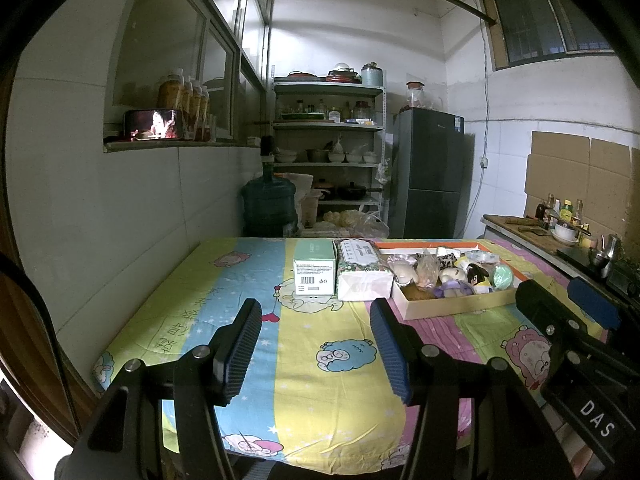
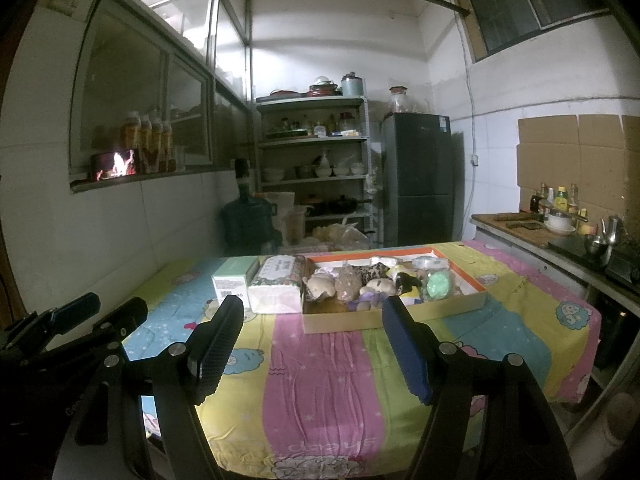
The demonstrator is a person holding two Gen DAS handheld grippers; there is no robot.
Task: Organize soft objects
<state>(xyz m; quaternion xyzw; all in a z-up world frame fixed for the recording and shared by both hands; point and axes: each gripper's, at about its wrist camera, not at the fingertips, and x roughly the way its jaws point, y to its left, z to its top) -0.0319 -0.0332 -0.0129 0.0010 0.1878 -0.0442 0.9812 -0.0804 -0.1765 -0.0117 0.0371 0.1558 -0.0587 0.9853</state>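
Left gripper [image 1: 314, 344]: its two black ribbed fingers [image 1: 240, 350] stood spread, nothing between them, only bare cloth showing in the gap. Right gripper [image 2: 314, 344]: fingers [image 2: 406, 350] spread wider, likewise empty, hovering over the near half of the table. Both grippers sat side by side over the near edge, each visible at the margin of the other's view. Beneath them lay the striped cartoon-print tablecloth [image 1: 312, 392] in yellow, blue, pink and green, flat and unoccupied across the whole near half, giving open room ahead of both sets of fingers. Farther back stood the shallow cardboard tray with an orange inner rim [image 2: 394, 320], its near wall facing the right gripper. The small plush toys and soft items [image 2: 362, 284] were heaped inside it, packed touching one another, among them a round pale-green piece [image 2: 438, 286] toward the tray's right side. Just beside the tray's left wall lay a floral-patterned soft tissue pack [image 1: 362, 276], touching or nearly touching it, and left of that stood a mint-green and white cardboard box [image 1: 315, 270]. The table's left edge ran close along a white tiled wall [image 1: 120, 216]; its right edge faced a counter [image 2: 520, 228] carrying bottles and a bowl, with a gap between.
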